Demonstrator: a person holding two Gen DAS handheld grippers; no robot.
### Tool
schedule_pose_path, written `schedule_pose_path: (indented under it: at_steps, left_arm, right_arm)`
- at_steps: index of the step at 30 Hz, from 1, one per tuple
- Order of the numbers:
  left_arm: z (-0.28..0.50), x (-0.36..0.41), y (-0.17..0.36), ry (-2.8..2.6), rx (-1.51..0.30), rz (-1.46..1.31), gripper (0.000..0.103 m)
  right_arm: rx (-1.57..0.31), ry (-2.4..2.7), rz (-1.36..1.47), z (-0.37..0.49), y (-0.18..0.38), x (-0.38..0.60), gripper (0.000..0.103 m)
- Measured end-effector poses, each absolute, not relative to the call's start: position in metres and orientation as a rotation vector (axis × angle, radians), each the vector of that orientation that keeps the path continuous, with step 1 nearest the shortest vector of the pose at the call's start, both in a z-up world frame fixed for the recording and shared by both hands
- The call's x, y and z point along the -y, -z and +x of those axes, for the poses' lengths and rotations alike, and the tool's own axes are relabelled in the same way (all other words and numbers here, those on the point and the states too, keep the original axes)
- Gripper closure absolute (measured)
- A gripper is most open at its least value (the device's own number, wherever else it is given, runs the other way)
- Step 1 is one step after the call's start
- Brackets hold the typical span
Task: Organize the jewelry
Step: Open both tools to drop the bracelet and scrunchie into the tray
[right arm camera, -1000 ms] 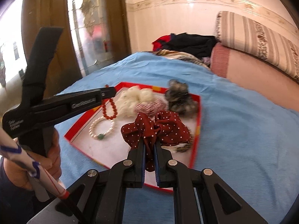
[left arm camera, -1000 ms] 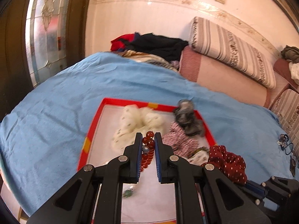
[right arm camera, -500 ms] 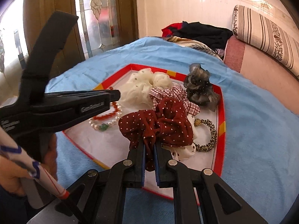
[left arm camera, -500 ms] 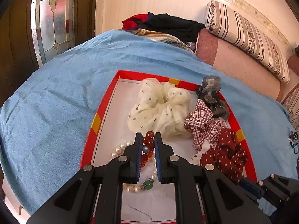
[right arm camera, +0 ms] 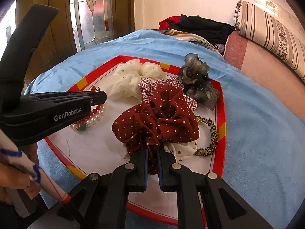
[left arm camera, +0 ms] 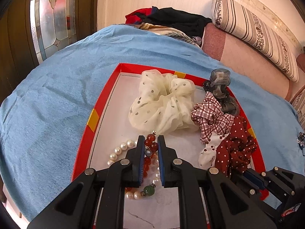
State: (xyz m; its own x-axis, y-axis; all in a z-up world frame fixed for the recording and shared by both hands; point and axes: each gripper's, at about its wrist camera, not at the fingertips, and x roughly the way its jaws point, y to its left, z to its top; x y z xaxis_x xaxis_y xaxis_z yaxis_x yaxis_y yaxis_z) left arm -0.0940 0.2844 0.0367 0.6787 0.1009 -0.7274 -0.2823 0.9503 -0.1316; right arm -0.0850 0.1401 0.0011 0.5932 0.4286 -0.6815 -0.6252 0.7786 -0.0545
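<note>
Above a red-rimmed tray [left arm camera: 99, 103] on a blue bedspread [left arm camera: 57, 95], the left gripper [left arm camera: 150, 143] clamps a red bead bracelet [left arm camera: 150, 141], its lower beads trailing onto the tray floor beside a pearl bracelet [left arm camera: 118, 150]. Meanwhile the right gripper [right arm camera: 152, 152] pinches a dark red polka-dot scrunchie [right arm camera: 162, 118], which sits over the tray among cream [right arm camera: 129, 80], checked [right arm camera: 148, 84] and grey scrunchies [right arm camera: 198, 80].

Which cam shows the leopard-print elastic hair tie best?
Right wrist: the leopard-print elastic hair tie lies as an open loop in the red-rimmed tray, partly tucked under the white scrunchie. Left wrist doesn't show it; the scrunchies hide that spot.
</note>
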Motion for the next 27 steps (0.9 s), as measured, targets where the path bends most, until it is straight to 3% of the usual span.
schedule_pose_path:
  at_steps: [11, 15, 19, 24, 27]
  left_arm:
    - [-0.094, -0.283, -0.035, -0.209, -0.798, -0.245, 0.091]
    - [-0.094, -0.282, -0.038, -0.203, -0.788, -0.249, 0.088]
    - [-0.095, -0.280, -0.040, -0.198, -0.776, -0.247, 0.083]
    - [-0.097, -0.279, -0.048, -0.195, -0.744, -0.261, 0.066]
    - [-0.100, -0.277, -0.052, -0.197, -0.716, -0.261, 0.063]
  right_arm:
    - [-0.704, -0.620, -0.314, -0.088, -0.001, -0.142, 0.089]
    - [-0.705, -0.619, -0.316, -0.090, -0.003, -0.142, 0.077]
    - [-0.705, -0.624, -0.317, -0.094, -0.006, -0.141, 0.072]
    - [-0.685, -0.623, -0.318, -0.102, -0.016, -0.137, 0.058]
    - [-0.663, -0.620, -0.315, -0.108, -0.025, -0.132, 0.052]
